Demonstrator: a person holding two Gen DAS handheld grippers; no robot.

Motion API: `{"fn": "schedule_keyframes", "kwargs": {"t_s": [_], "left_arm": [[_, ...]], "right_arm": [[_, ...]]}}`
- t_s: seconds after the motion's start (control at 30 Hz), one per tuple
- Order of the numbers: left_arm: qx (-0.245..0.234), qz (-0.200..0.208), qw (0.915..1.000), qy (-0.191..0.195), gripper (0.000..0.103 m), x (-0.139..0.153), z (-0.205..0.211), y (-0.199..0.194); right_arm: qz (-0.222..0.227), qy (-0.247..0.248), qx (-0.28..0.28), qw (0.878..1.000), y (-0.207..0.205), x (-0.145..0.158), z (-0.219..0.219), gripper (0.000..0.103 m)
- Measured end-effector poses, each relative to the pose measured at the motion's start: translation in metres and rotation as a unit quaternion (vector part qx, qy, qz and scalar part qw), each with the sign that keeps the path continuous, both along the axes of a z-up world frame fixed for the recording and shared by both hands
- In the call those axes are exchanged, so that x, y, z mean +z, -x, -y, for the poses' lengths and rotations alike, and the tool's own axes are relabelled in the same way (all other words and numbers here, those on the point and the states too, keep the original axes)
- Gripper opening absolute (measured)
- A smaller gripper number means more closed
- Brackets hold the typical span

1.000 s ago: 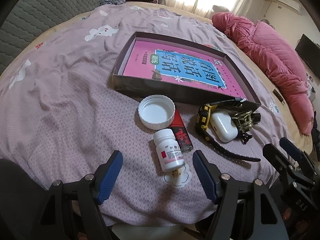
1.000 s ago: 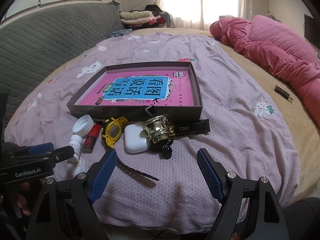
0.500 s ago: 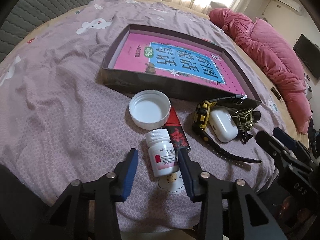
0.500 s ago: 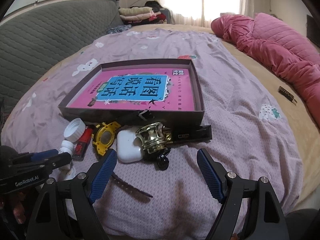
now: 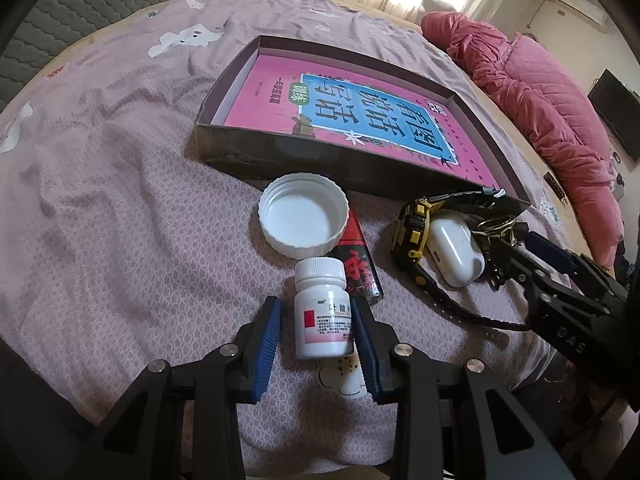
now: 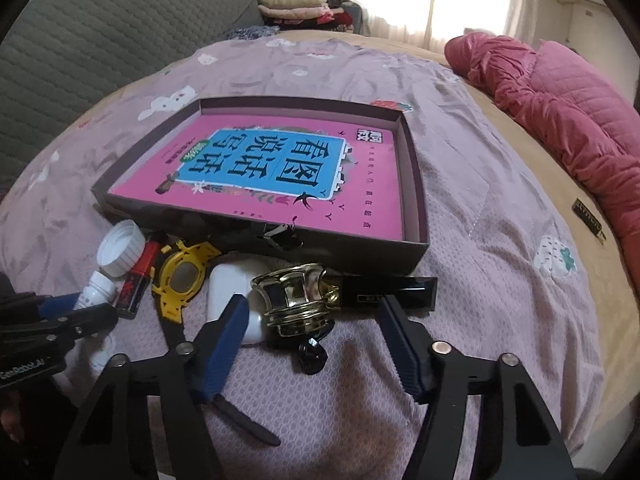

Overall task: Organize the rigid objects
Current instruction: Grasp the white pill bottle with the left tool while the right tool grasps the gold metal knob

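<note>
A white pill bottle (image 5: 322, 312) lies on the mauve bedspread between the pads of my left gripper (image 5: 315, 308). Its jaws are closing; the right pad meets the bottle, while a small gap shows at the left pad. Beyond lie a white cap (image 5: 302, 216), a red lighter (image 5: 358, 268), a yellow-black watch (image 5: 414, 228) and a white earbud case (image 5: 456, 252). My right gripper (image 6: 313, 308) hovers at a brass knob (image 6: 296, 300), jaws closing but apart from it. A dark box (image 6: 340, 248) holds a pink book (image 6: 272, 168).
A black bar (image 6: 392, 292) lies against the box front, beside the knob. A pink quilt (image 6: 560, 112) is bunched along the right of the bed, with a small dark item (image 6: 588, 216) near it. A grey padded backrest (image 6: 100, 32) and folded clothes (image 6: 300, 8) stand behind.
The left jaws have narrowed from wide open to close around the pill bottle. The right gripper has moved forward and down toward the brass knob, its jaws narrowing.
</note>
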State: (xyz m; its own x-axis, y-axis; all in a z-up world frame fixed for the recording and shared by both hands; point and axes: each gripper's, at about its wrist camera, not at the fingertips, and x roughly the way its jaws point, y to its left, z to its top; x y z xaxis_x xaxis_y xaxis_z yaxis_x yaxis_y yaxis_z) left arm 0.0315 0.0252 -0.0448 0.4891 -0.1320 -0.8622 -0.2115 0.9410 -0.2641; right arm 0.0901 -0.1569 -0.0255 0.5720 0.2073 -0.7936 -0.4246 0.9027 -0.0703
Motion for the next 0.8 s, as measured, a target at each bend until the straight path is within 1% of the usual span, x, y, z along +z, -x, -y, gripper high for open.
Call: {"fn": "schedule_keyframes", "kwargs": {"t_s": [0.07, 0.2, 0.3, 0.37, 0.53, 0.67, 0.8], "left_arm": [[-0.001, 0.001, 1.0000, 0.003, 0.036, 0.000, -0.001, -0.001], [-0.002, 0.001, 1.0000, 0.008, 0.035, 0.000, -0.003, -0.002], [-0.003, 0.003, 1.0000, 0.008, 0.031, 0.000, -0.004, -0.001], [-0.002, 0.004, 1.0000, 0.007, 0.028, 0.000, -0.004, -0.001], [0.000, 0.005, 1.0000, 0.004, 0.027, 0.000, -0.005, -0.001], [-0.002, 0.007, 1.0000, 0.003, 0.027, 0.002, -0.005, -0.001], [-0.004, 0.011, 0.9999, 0.006, 0.027, 0.006, -0.004, 0.002]], "right_arm": [[0.002, 0.008, 0.005, 1.000, -0.001, -0.002, -0.003, 0.060], [-0.003, 0.011, 0.015, 1.000, -0.005, -0.007, -0.008, 0.049], [-0.006, 0.000, 0.019, 1.000, -0.007, -0.008, -0.008, 0.041], [-0.007, -0.003, 0.019, 1.000, -0.006, -0.007, -0.007, 0.038], [-0.015, -0.034, 0.011, 0.999, -0.007, -0.003, 0.001, 0.038], [-0.016, -0.068, 0.002, 0.998, -0.008, 0.004, 0.010, 0.038], [-0.021, -0.089, -0.002, 0.996, -0.006, 0.008, 0.015, 0.038]]}}
